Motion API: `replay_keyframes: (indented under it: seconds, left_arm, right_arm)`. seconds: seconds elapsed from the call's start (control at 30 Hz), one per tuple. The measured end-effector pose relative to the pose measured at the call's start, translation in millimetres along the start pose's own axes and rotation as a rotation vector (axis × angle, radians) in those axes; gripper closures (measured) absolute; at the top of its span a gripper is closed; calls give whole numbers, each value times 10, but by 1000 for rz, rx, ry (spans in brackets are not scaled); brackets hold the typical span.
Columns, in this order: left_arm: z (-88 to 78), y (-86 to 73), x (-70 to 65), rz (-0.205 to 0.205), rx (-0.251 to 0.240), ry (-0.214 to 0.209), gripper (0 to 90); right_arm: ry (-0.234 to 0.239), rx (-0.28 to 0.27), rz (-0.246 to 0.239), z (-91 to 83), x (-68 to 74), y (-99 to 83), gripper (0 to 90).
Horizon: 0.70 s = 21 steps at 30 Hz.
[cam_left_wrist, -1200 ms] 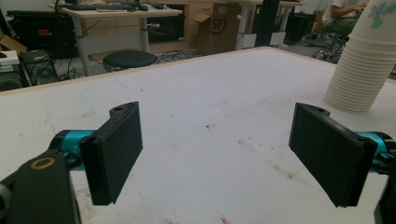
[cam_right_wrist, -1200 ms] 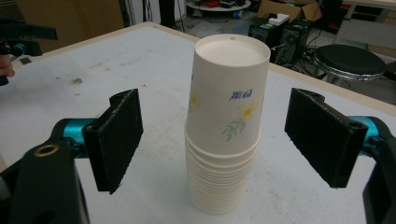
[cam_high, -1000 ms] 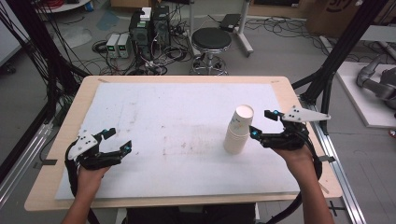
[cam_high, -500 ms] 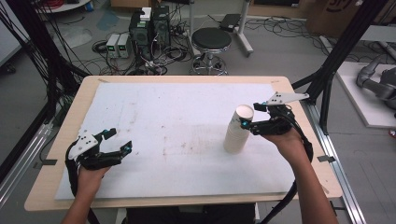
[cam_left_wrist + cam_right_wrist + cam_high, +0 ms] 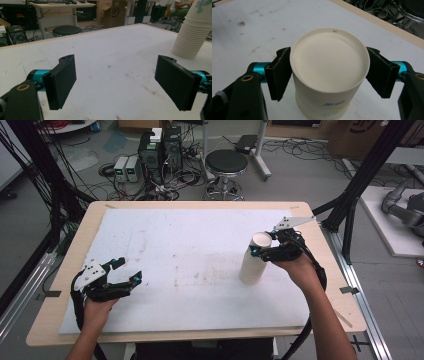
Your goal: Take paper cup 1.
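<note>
A stack of upside-down white paper cups [image 5: 254,262] stands on the right half of the white table sheet [image 5: 190,245]. My right gripper [image 5: 261,245] sits level around the topmost cup. In the right gripper view the cup [image 5: 329,65] is between the two black pads [image 5: 278,75], which touch its sides. The jaws have just been closing on it. My left gripper [image 5: 131,271] rests near the front left of the table, open with nothing in it. In the left gripper view its jaws [image 5: 117,82] stand wide apart, with the cup stack [image 5: 187,37] far off at the upper right.
The wooden table edge [image 5: 320,285] runs just right of the right hand. Behind the table stand a black stool [image 5: 226,162] and computer boxes [image 5: 160,150] amid cables. Black frame posts [image 5: 350,195] rise at the right rear corner.
The right gripper has moved left and forward over the cup stack, and its jaws have come in against the top cup. The left gripper has stayed where it was.
</note>
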<state>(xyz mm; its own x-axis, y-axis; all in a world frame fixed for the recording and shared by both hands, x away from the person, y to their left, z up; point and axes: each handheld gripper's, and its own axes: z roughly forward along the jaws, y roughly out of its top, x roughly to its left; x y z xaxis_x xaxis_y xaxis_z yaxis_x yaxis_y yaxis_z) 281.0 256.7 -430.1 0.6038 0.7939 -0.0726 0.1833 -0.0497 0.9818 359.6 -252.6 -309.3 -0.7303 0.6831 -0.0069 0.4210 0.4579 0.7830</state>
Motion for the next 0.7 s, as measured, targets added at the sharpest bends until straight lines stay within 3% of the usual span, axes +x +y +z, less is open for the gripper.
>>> replay_keyframes:
  seconds: [0.03,0.27,0.7]
  left_arm:
    - [-1,0,0,0,-1,1,174]
    - [4,0,3,1,0,0,176]
    - [-1,4,0,-5,-3,-6,177]
  right_arm:
    - [4,-1,-6,3,-6,1,320]
    - [10,-25,-8,-38,-15,41,333]
    - [-4,-89,-34,-349,29,313,339]
